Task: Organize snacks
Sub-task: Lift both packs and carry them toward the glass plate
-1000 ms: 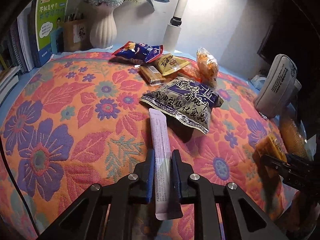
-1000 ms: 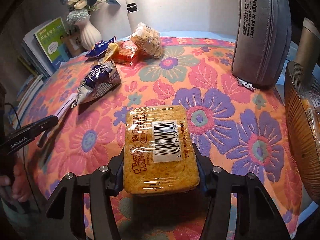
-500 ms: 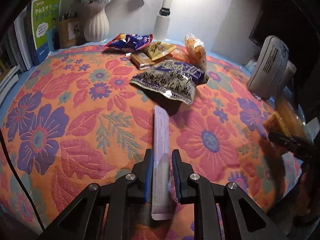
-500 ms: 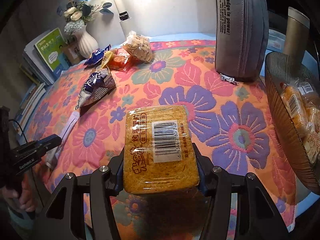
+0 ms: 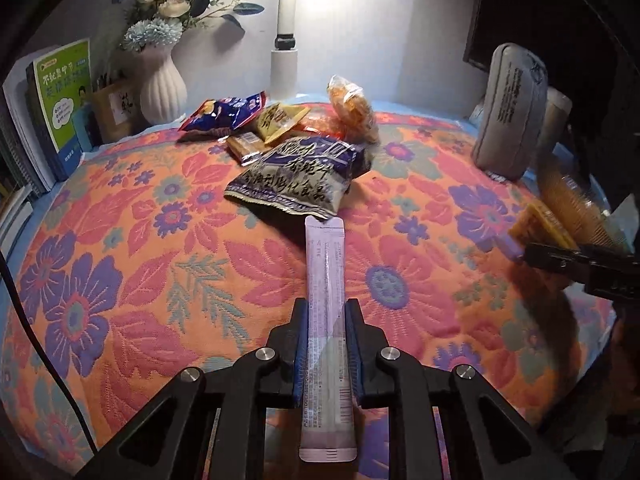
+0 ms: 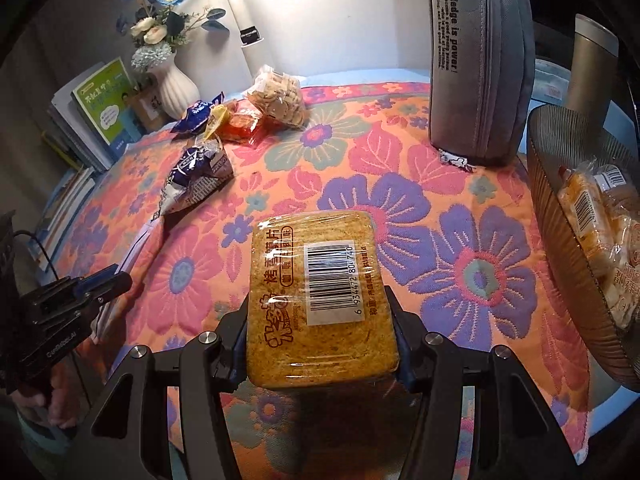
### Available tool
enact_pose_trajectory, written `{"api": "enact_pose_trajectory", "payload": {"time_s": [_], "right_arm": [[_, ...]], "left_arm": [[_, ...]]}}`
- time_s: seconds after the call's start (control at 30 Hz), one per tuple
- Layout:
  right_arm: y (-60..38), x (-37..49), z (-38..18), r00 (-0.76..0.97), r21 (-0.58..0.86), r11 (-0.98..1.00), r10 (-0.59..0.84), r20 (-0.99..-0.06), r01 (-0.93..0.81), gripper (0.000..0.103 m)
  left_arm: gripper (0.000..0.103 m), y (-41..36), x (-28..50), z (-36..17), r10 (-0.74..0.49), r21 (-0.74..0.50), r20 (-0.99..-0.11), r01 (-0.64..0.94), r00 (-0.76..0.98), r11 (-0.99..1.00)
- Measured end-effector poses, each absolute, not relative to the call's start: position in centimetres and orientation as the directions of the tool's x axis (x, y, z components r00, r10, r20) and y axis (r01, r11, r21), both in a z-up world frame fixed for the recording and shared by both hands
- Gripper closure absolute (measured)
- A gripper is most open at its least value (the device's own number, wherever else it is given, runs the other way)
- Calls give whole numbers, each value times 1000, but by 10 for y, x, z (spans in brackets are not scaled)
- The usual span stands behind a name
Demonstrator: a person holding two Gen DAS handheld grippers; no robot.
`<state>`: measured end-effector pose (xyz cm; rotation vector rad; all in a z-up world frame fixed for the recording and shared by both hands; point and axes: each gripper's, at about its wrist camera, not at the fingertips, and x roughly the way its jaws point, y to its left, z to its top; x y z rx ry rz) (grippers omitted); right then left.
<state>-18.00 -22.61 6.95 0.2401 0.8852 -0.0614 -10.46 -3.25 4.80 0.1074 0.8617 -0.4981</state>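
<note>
Since the earlier frame both tools have drawn back from the snack pile (image 5: 280, 132). The left tool (image 5: 326, 344) stays clamped on the pale stick sachet (image 5: 325, 280), above the floral-clothed bench (image 5: 120, 240). The right tool (image 6: 322, 336) keeps gripping the wrapped toast pack (image 6: 320, 296), beside the ribbed bowl (image 6: 560, 240), now further in view. The bowl's far side is cut off; sachet print is illegible.

My left tongs (image 5: 326, 344) are clamped on a thin sachet (image 5: 325, 280), held level and pointing far. My right tongs (image 6: 322, 344) pinch a flat wrapped cake (image 6: 320, 300) by its sides.
</note>
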Motion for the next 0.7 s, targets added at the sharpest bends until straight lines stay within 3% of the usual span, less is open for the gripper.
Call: {"api": "enact_pose_trajectory", "payload": {"time_s": [0.37, 0.7], "right_arm": [[-257, -216, 121, 737, 209, 958, -4, -676, 197, 49], [-346, -264, 163, 777, 179, 898, -232, -585, 402, 49]], "left_arm": [[86, -88, -128, 120, -550, -142, -621, 610, 559, 780], [86, -212, -125, 160, -708, -192, -578, 777, 405, 600]]}}
